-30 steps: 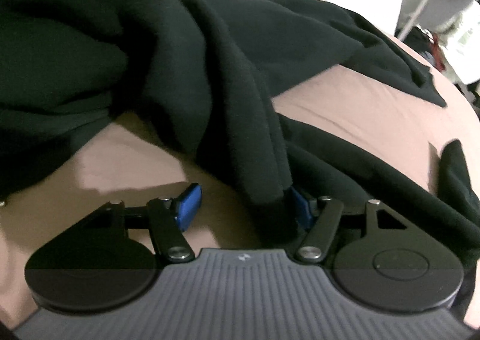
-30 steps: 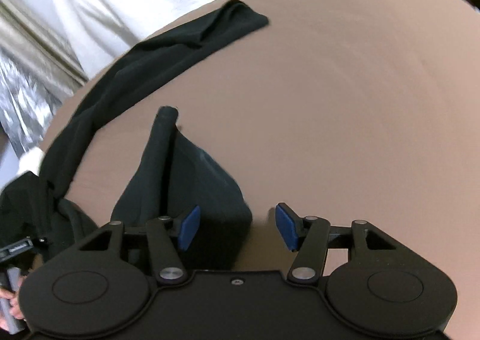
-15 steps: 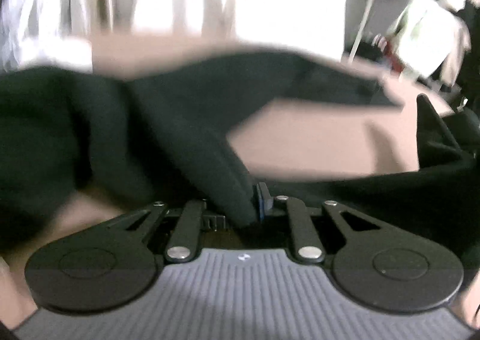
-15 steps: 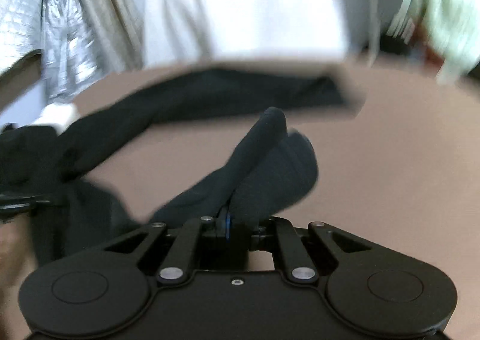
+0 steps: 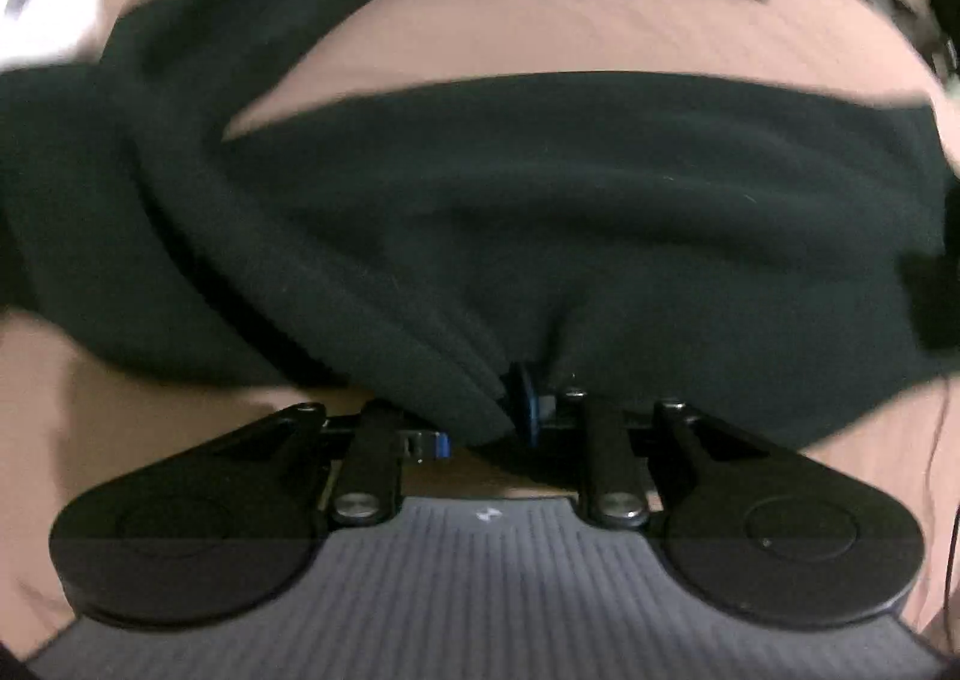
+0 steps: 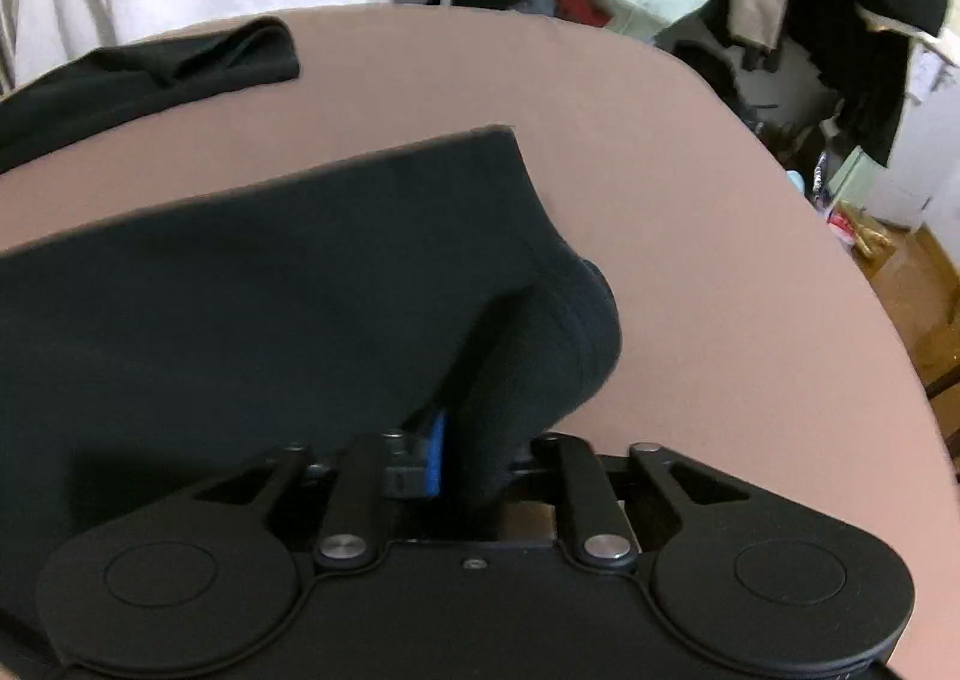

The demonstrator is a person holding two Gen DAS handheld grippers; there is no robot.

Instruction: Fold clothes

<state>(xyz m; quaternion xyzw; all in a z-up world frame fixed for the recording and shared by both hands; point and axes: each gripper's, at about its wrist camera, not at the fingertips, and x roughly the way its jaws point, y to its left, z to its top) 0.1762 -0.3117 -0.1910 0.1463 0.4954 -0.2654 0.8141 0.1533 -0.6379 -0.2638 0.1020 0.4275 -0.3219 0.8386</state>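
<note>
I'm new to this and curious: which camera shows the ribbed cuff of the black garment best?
The right wrist view: the ribbed cuff bulges sharply just beyond the right gripper, which pinches it. The left wrist view shows only blurred black cloth clamped in the left gripper.

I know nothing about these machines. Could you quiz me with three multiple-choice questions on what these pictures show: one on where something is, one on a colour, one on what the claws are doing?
1. Where does the dark garment lie?
A. on a brown table
B. on the floor
C. on a hanger

2. What colour are the claw pads?
A. red
B. blue
C. yellow

3. What is the right claw doing?
A. standing open
B. clamped on cloth
C. holding a cup

Answers: 1 A, the cloth spreads over the brown table. 2 B, a blue pad shows beside the cloth. 3 B, a fold is pinched between its pads; the left claw grips cloth likewise.
</note>
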